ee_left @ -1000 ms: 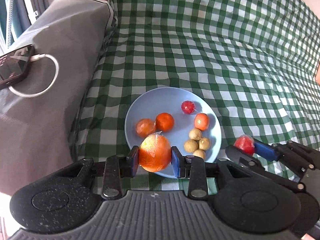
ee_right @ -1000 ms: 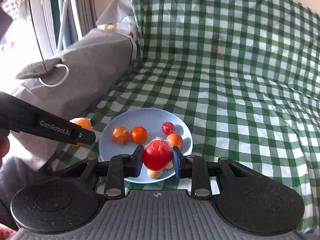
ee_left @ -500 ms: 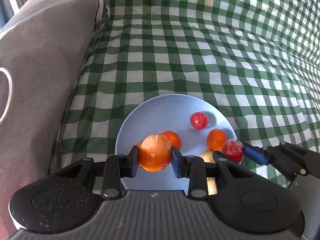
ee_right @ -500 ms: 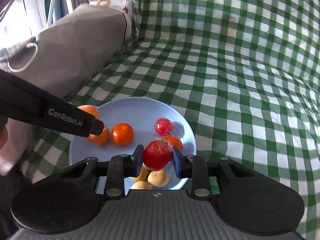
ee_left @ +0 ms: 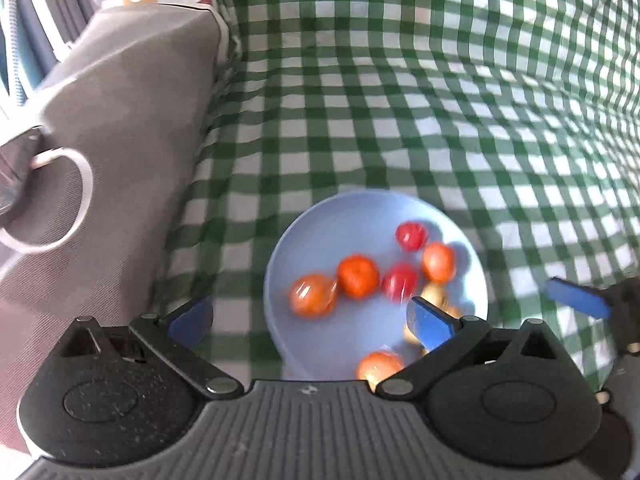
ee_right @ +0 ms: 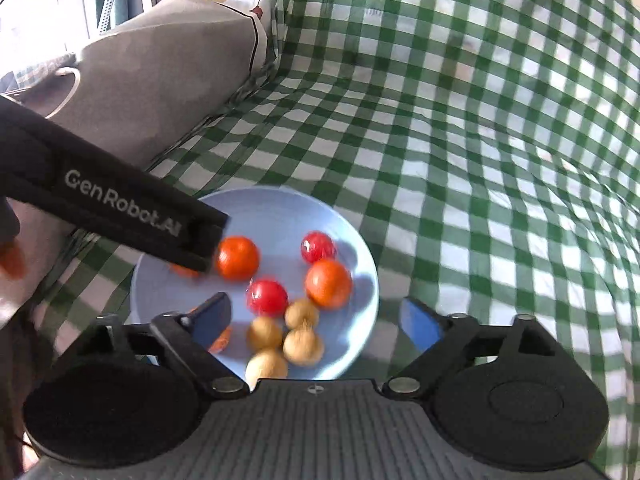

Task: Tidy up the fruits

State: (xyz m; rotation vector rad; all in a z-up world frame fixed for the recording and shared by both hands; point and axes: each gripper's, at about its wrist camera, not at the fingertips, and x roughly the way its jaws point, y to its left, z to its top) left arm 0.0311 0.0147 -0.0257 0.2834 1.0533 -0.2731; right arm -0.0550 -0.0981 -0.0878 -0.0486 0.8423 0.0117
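Both grippers' jaws are opening, pads clear of fruit: the left gripper [ee_left: 310, 322] and right gripper [ee_right: 316, 320] hang over the round pale-blue plate [ee_right: 280, 204], where a wrapped orange fruit [ee_left: 378, 366] and red fruit [ee_right: 267, 297] lie.

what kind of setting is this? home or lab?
Likely a home, probably a sofa or bed: green-and-white checked cloth draped up behind, soft grey cushion with a white cable, curtains at the window. Fruit sits on a light-blue plate.

Pale blue plate [ee_right: 360, 264]; green-white checked cloth [ee_right: 460, 140]; grey cushion [ee_left: 120, 128]; blue-padded black tongs [ee_left: 310, 318].
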